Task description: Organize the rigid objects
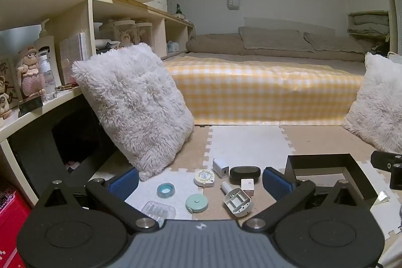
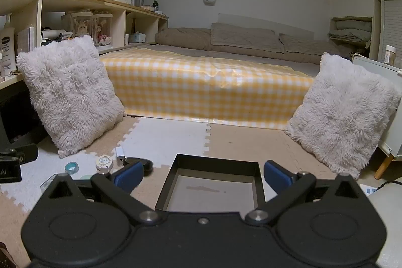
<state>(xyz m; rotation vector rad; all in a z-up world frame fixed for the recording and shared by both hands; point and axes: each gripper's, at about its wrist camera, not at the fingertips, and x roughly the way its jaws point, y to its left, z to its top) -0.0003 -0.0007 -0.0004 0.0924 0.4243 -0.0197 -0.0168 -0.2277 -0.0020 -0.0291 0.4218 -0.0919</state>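
Both grippers hang with fingers spread apart, holding nothing — the left gripper (image 1: 200,184) above small rigid items at lower centre: a round white tape measure (image 1: 204,177), a mint round case (image 1: 196,203), a black oval case (image 1: 245,173). The right gripper (image 2: 203,173) frames the shallow black square tray (image 2: 260,183) — bare foam floor mat (image 2: 251,142) beyond its far edge

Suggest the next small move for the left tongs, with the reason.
Probably lower the open left tongs onto the grey open-backed plastic housing just ahead: nothing is gripped yet, the black square tray holds nothing, and that piece lies nearest the tray.
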